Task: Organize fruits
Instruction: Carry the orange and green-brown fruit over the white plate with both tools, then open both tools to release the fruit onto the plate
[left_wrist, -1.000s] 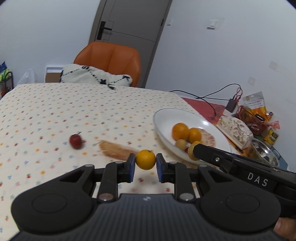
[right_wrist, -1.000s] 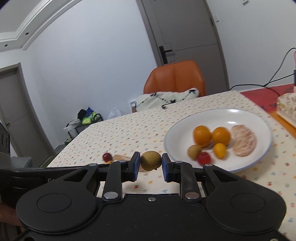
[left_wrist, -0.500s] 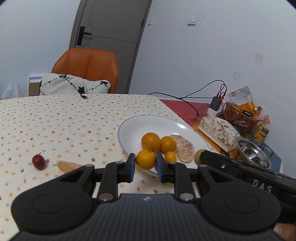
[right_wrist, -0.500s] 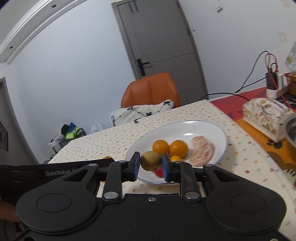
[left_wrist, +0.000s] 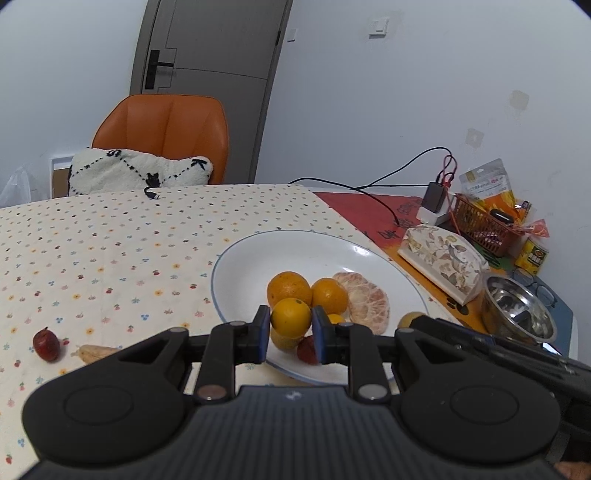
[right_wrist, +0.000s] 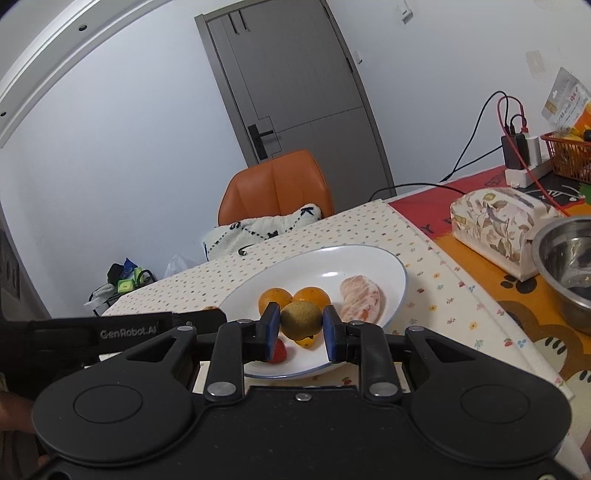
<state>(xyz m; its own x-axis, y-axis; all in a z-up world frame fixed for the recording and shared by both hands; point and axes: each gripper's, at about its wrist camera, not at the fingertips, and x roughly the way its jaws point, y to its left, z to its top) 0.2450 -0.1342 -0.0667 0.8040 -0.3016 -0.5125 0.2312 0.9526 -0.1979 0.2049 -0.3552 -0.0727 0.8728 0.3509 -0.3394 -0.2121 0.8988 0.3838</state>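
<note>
My left gripper (left_wrist: 290, 334) is shut on a small orange (left_wrist: 290, 317) and holds it over the near edge of the white plate (left_wrist: 258, 258). My right gripper (right_wrist: 301, 330) is shut on a brown kiwi (right_wrist: 301, 319) above the same plate (right_wrist: 369, 258). The plate holds two oranges (left_wrist: 288, 288), a peeled citrus (left_wrist: 365, 299), a small yellow fruit and a red fruit (left_wrist: 306, 350). A red fruit (left_wrist: 46, 344) and a tan husk (left_wrist: 94, 352) lie on the dotted tablecloth to the left of the plate.
A floral tissue box (left_wrist: 441, 258), a steel bowl (left_wrist: 519, 312), a red basket (left_wrist: 484, 225) and a charger with cables (left_wrist: 436, 197) stand on the right. An orange chair with a white cushion (left_wrist: 140, 173) is behind the table.
Both grippers have moved right and forward with their fruits and now hang over the plate. The red fruit and husk have slid to the left of the left wrist view.
</note>
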